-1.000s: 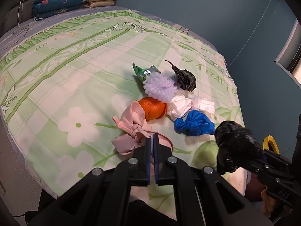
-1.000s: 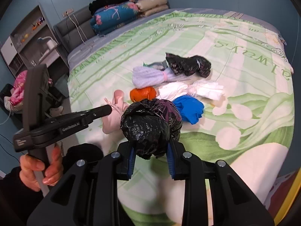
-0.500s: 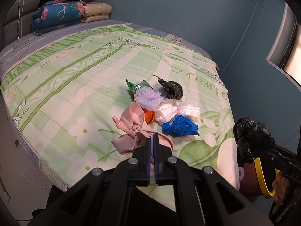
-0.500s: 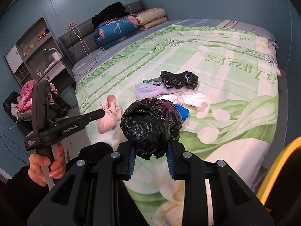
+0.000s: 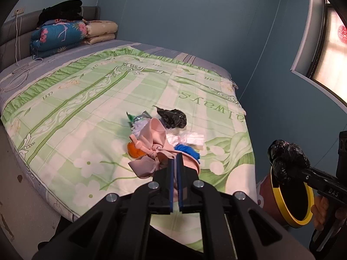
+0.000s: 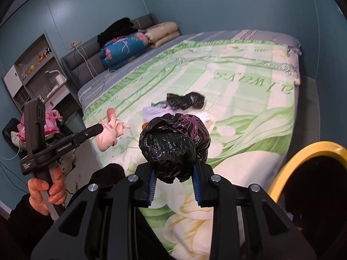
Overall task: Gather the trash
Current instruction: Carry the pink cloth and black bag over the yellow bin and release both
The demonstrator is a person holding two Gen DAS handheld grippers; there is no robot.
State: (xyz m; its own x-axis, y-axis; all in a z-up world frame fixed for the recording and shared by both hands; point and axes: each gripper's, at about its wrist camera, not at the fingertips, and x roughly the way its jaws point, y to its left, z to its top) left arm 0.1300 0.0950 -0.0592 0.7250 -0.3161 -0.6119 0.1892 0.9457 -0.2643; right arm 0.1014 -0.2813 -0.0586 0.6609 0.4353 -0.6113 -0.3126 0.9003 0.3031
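Carrying stage: right claw (image 6: 173, 189) clamped on black bag wad (image 6: 174, 145), left claw (image 5: 174, 181) pinching pink cloth (image 5: 151, 149); next, release into yellow-rimmed bin (image 6: 303, 153).

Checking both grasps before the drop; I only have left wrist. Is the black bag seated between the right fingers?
Observer: Yes. The right wrist view shows the black plastic bag pinched between the blue pads of the right fingers, bulging above them.
Operator: Bin under it?
Observer: No. From there the yellow-rimmed bin sits off to the right of the fingers, its inside dark.
Operator: My pink cloth?
Observer: Side on, the pink cloth hangs bunched from the tip of the left gripper, near the side edge of the bed.
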